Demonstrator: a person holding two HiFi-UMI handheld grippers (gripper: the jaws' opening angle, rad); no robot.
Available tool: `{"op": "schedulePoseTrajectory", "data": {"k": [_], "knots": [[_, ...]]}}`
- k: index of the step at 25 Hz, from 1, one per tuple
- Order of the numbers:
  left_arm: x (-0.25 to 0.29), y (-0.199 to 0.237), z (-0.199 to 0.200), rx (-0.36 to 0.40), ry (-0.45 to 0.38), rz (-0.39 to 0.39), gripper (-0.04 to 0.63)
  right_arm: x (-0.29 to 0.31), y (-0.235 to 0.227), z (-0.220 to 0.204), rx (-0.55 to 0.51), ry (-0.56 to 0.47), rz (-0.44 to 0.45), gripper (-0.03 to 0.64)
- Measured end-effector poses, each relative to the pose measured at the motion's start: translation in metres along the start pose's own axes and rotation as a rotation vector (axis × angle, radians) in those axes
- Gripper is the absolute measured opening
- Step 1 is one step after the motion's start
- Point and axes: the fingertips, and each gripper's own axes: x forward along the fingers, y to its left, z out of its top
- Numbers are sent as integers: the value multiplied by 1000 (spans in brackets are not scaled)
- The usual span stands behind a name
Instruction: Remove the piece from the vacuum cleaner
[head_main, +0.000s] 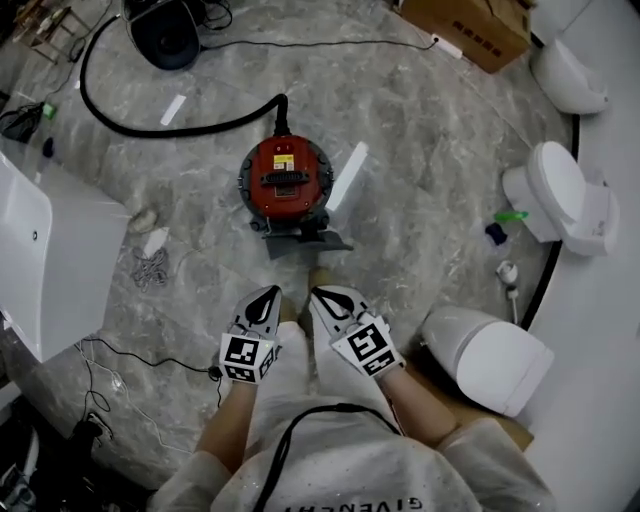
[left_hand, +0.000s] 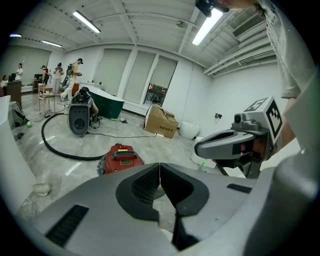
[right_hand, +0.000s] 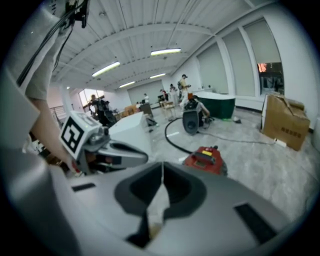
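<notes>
**Both claws shut and empty, short of the red vacuum cleaner**

Head view: the red vacuum cleaner (head_main: 285, 178) sits on the grey marbled floor (head_main: 420, 130) ahead of the person; a grey piece (head_main: 305, 238) juts from its near side; a black hose (head_main: 150, 125) leaves its far side and curls off to the left. The left gripper (head_main: 268, 293) and the right gripper (head_main: 318, 296) hang side by side, tips aimed at the piece, with bare floor between them and it.

Left gripper view: the left gripper's (left_hand: 160, 172) jaws meet pad to pad with nothing between; the vacuum cleaner (left_hand: 119, 157) lies beyond, slightly left of the tips; the right gripper (left_hand: 220, 145) shows at the right.

Right gripper view: the right gripper's (right_hand: 162, 180) jaws are likewise pressed together and empty; the vacuum cleaner (right_hand: 205, 159) lies ahead and to the right.

The reach is probably the step in hand; both claws need to open before contact; one could steady the red body while the other takes the piece squarely and draws it straight off. Nothing blocks the way; white toilets (head_main: 560, 195) stand at the right, a white tub (head_main: 50, 260) at the left and a loose cable (head_main: 140, 355) on the floor near it; the hose may let the canister drag.
</notes>
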Motion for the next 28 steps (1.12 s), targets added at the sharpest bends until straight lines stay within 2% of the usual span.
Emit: {"op": "schedulePoseTrajectory", "data": {"k": [6,11,14,18,20,22,25,28], "knots": [[30,13,-18,-43,42,23,23,26,-25,-26,31,42,6,15],[61,5,-36,-89,59,-2,25,49,-51,-60,65,108,-6,15],[80,5,-39,-106,51,-33,25,66,-60,-77,41,156,19,15],[103,9,-55,-87,79,-59,25,85,-75,-102,-24,210,39,15],[110,7,-68,-62,109,-89,25,92,-84,-115,-29,214,27,17],[121,12,-80,6,138,-105,25,105,-101,-132,-54,229,8,17],[139,25,-100,120,172,-108,26,127,-125,-161,-145,284,-24,32],[154,33,-111,185,175,-138,55,140,-136,-187,-265,364,-12,93]]}}
